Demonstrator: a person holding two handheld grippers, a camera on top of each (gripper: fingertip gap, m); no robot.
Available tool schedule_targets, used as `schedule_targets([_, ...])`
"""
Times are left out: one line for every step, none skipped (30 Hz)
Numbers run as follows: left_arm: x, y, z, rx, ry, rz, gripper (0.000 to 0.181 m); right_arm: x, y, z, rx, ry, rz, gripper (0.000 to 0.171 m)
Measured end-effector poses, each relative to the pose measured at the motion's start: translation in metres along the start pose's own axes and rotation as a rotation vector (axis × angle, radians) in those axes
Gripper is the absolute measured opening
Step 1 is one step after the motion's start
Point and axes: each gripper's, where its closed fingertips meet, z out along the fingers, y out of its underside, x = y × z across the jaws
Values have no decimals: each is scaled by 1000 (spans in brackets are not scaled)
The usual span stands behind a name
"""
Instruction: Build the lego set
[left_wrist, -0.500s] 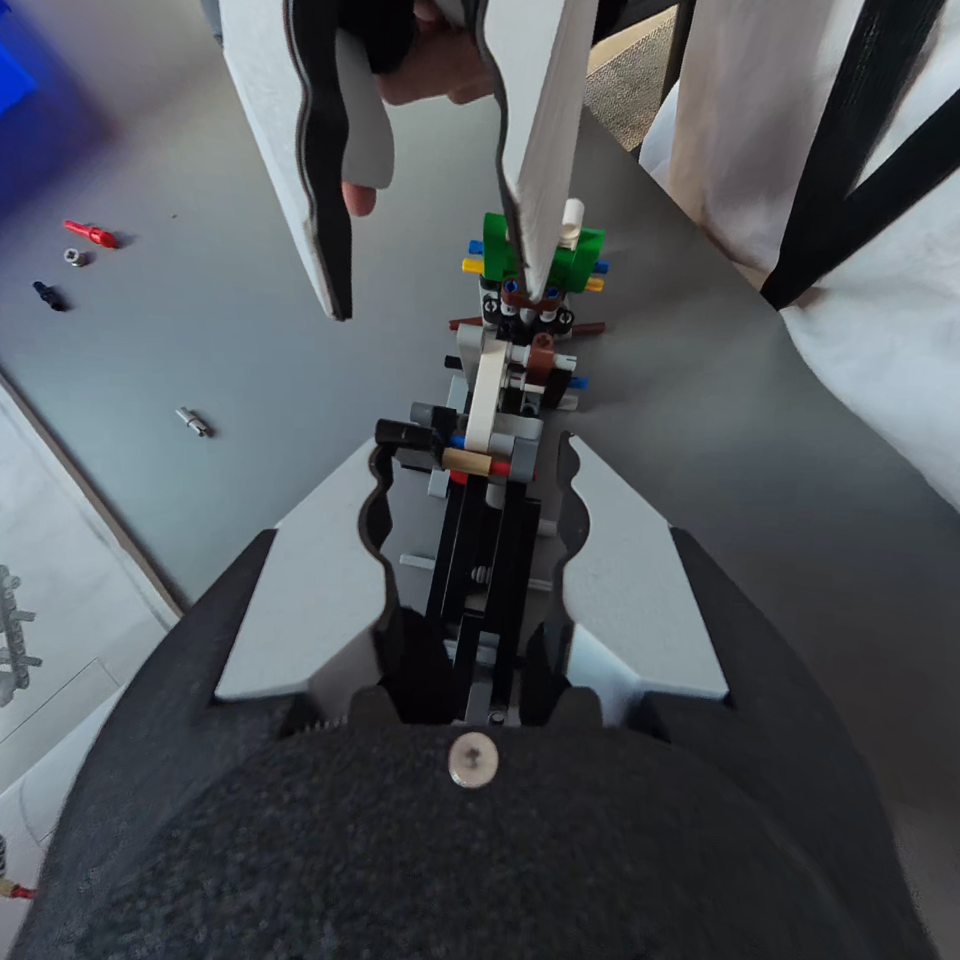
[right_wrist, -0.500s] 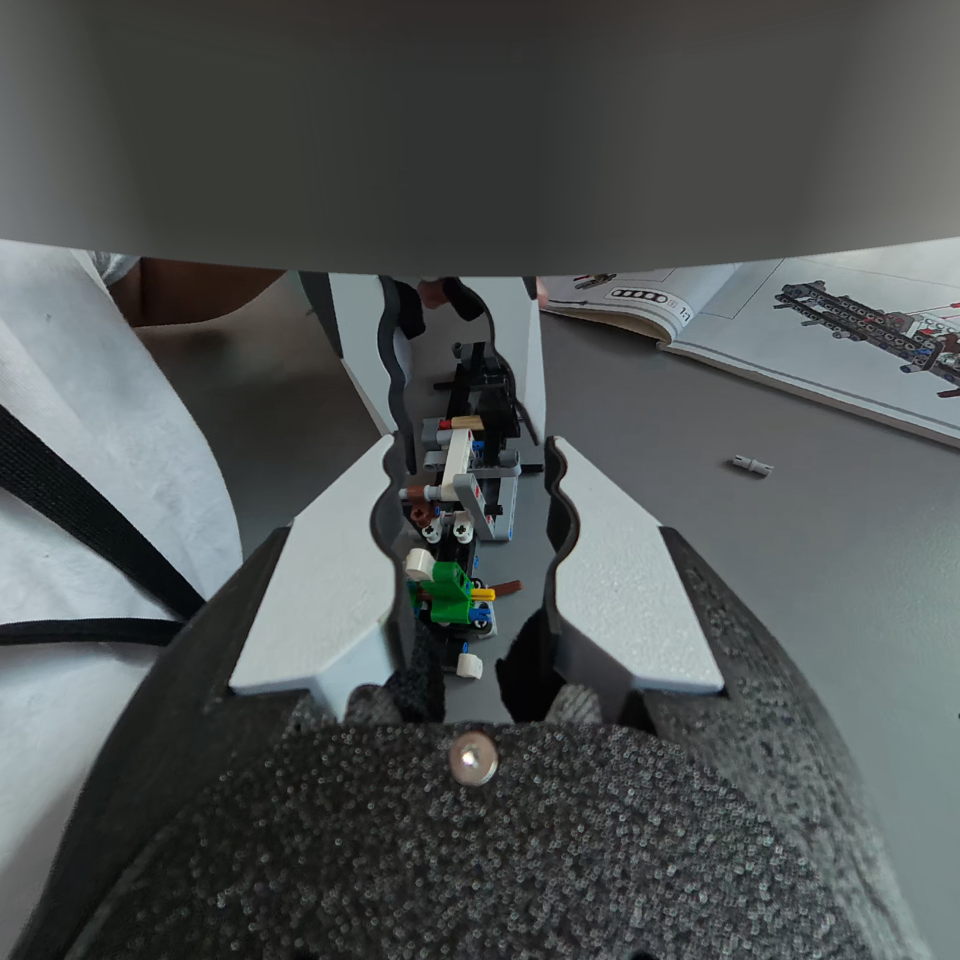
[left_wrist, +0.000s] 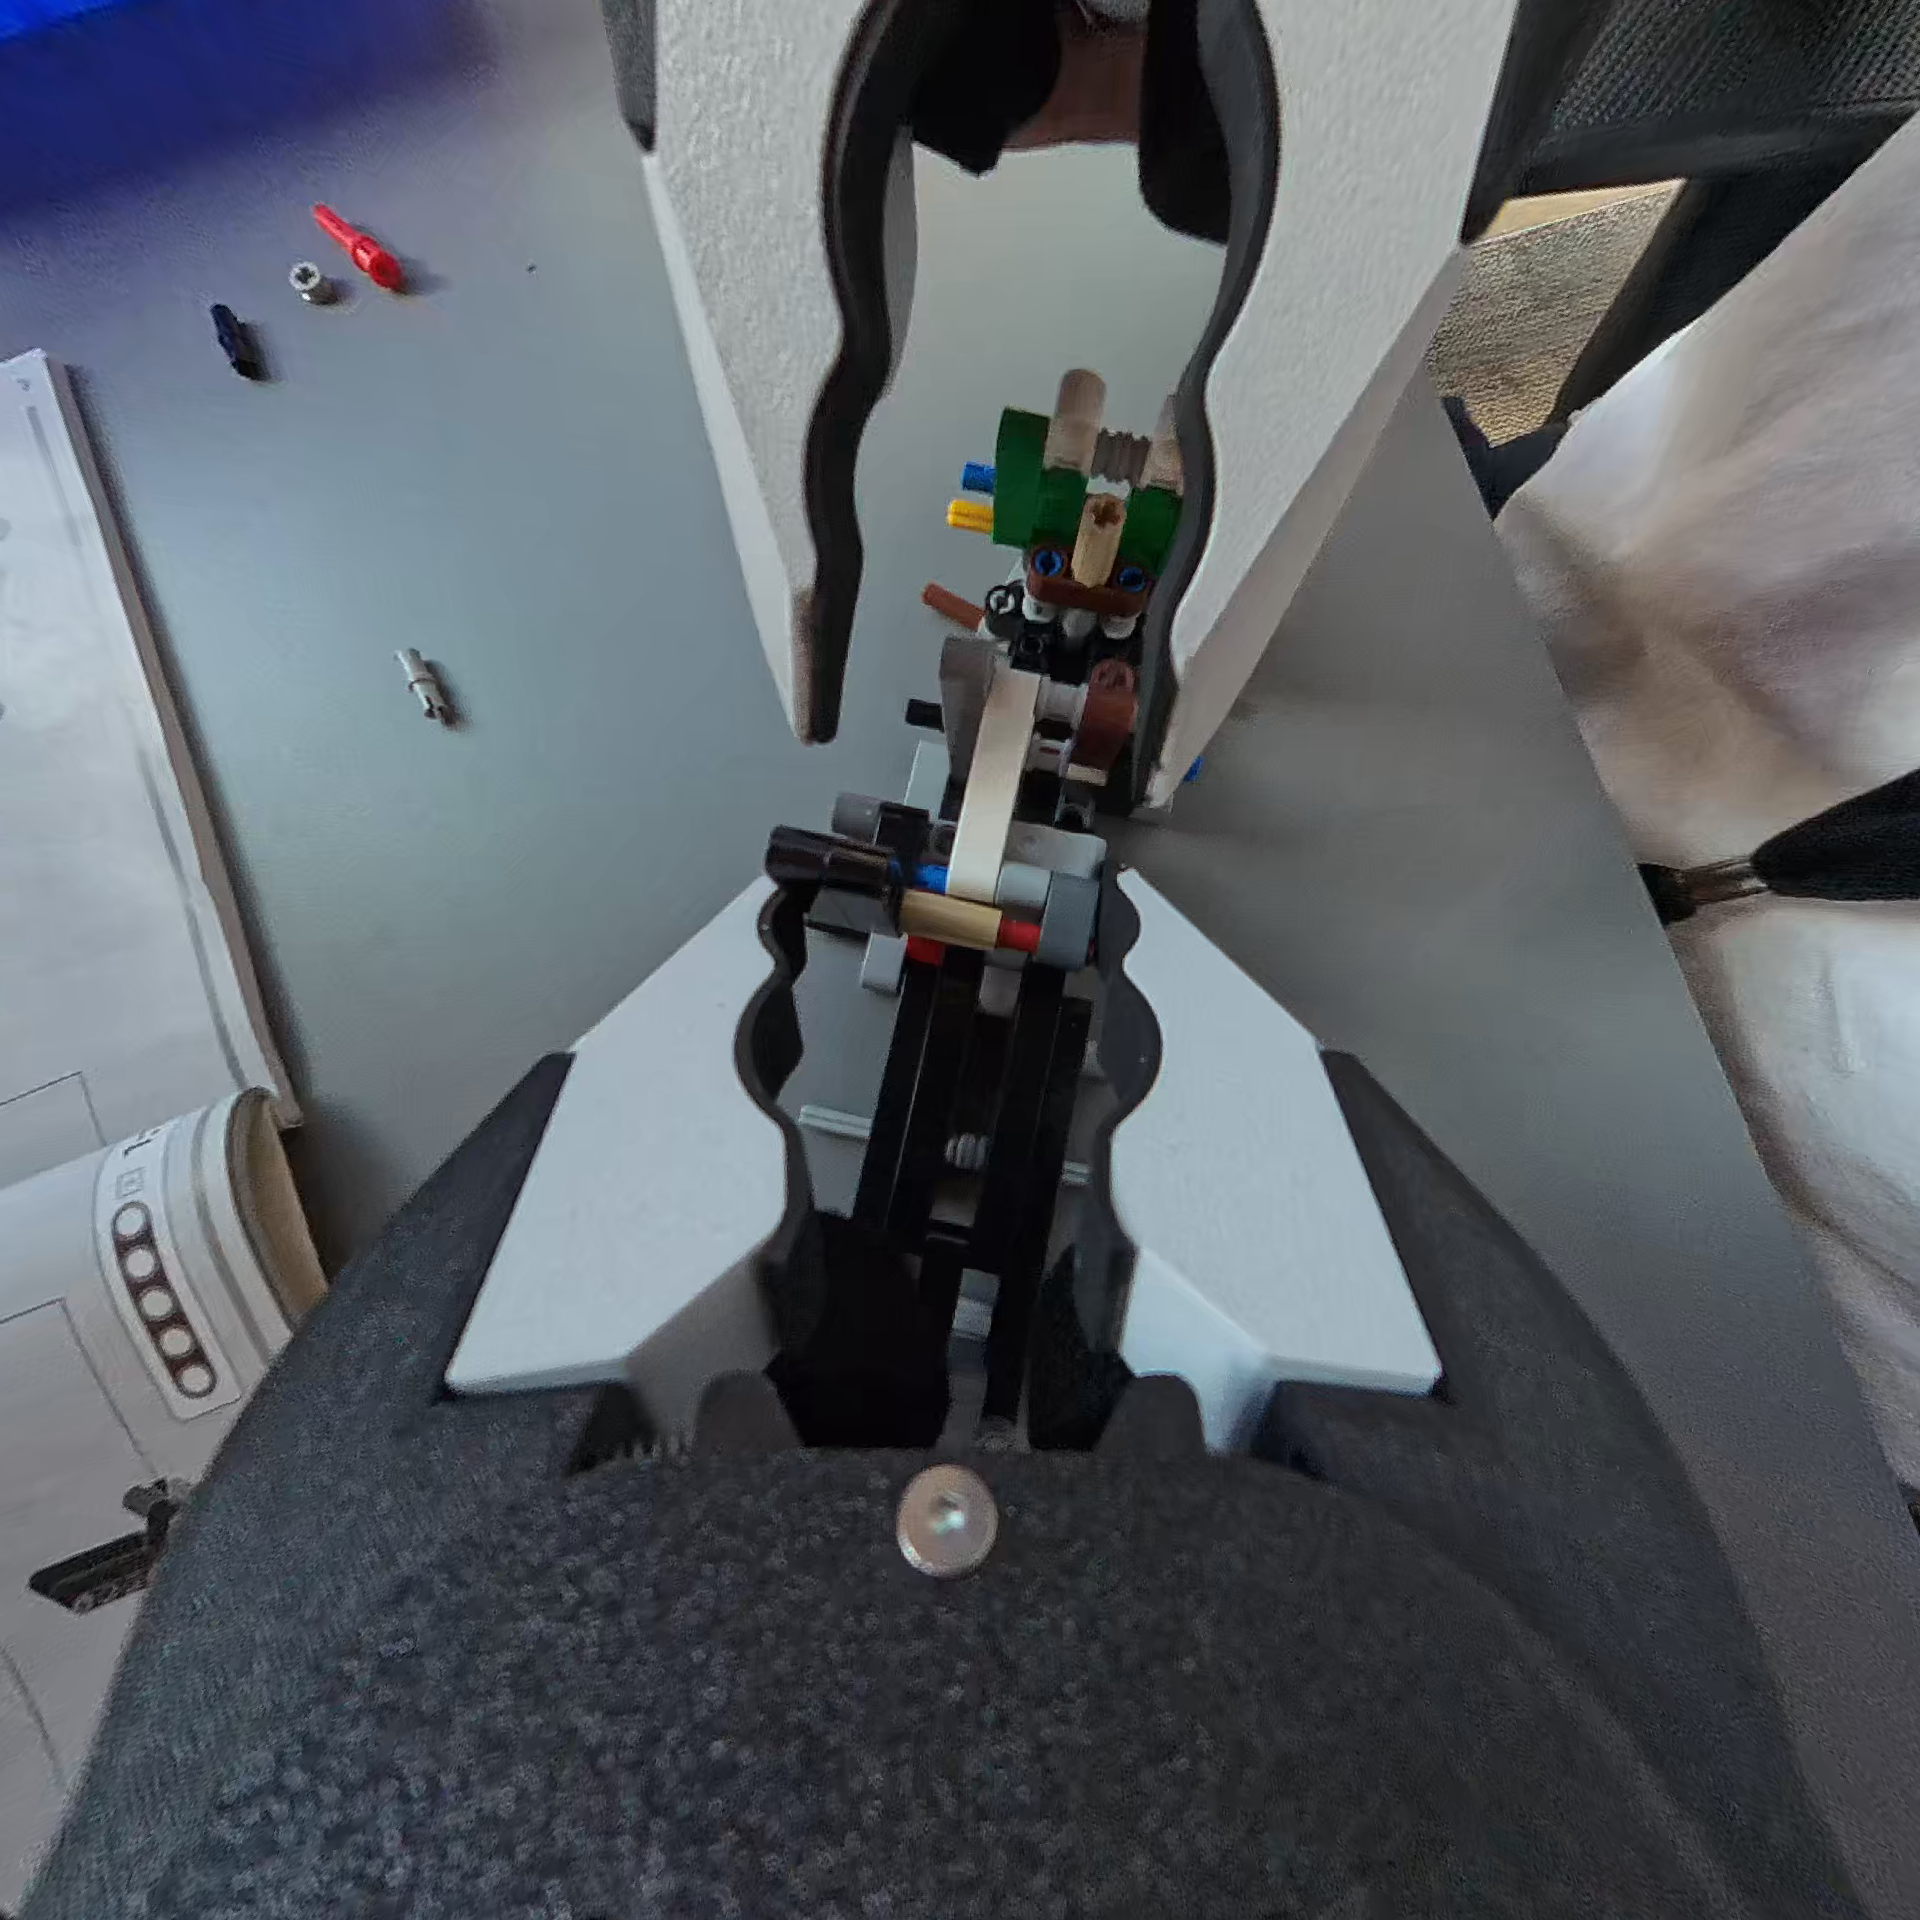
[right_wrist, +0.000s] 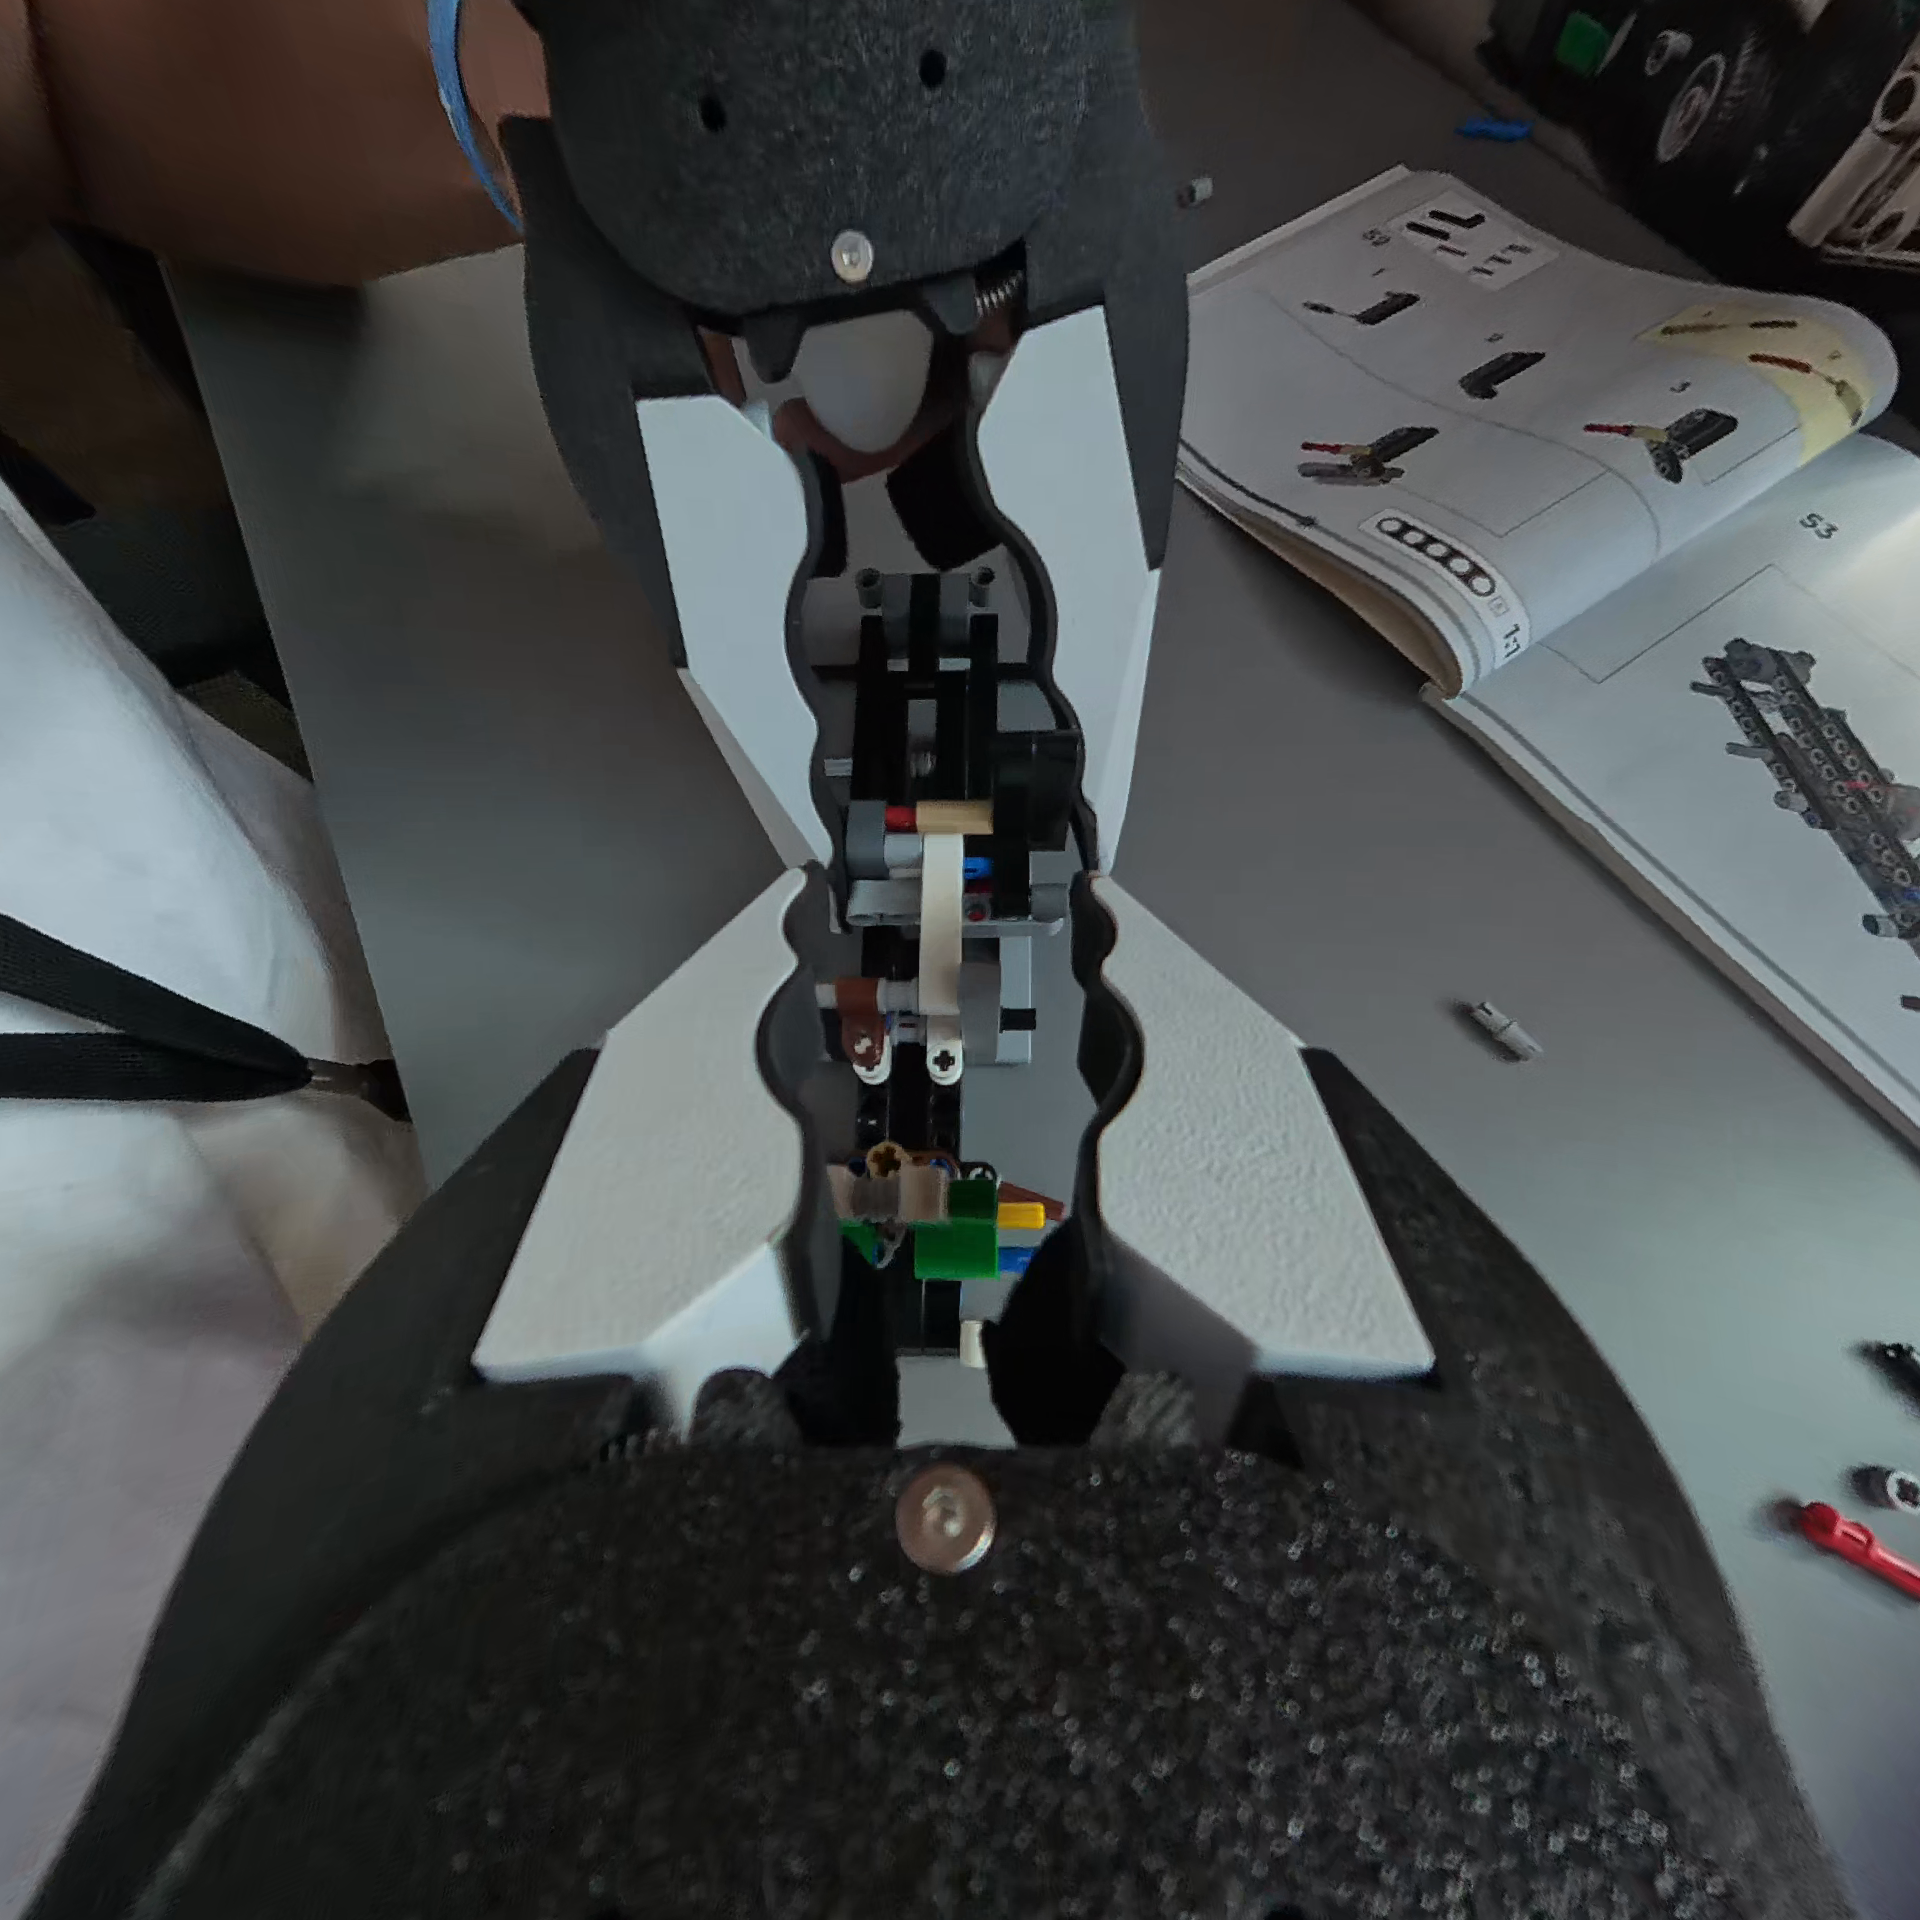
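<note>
Left gripper (left_wrist: 948, 935) clamped on lego model (left_wrist: 987, 997); right gripper (right_wrist: 940, 914) spread around its green end. Open instruction booklet (right_wrist: 1621, 540) visible rightward only in right wrist view.

Both views are evenly lit by soft daylight, and only faint shadows are cast on the grey table (left_wrist: 520, 499). Strong wide-angle bending is seen at the edges. The instruction booklet (right_wrist: 1621, 540) is slightly blurred, and the white cloth (left_wrist: 1714, 582) is overexposed.
</note>
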Motion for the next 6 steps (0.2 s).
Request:
schedule_targets([0, 2, -1, -3, -19, 4, 55, 2, -2, 1, -14, -5, -9, 45])
schedule_targets([0, 4, -2, -6, -34, 6, 55, 4, -2, 2, -39, -7, -19, 41])
schedule_targets([3, 5, -3, -11, -31, 12, 57, 3, -3, 2, -66, -14, -36, 38])
schedule_targets([5, 7, -5, -13, -26, 18, 58, 1, -6, 3, -85, -18, -61, 37])
schedule_targets([7, 8, -8, -7, -27, 16, 58, 1, -9, 3, -102, -12, -96, 36])
schedule_targets([9, 9, -11, -2, -28, 12, 59, 2, -11, 3, -123, -1, -131, 36])
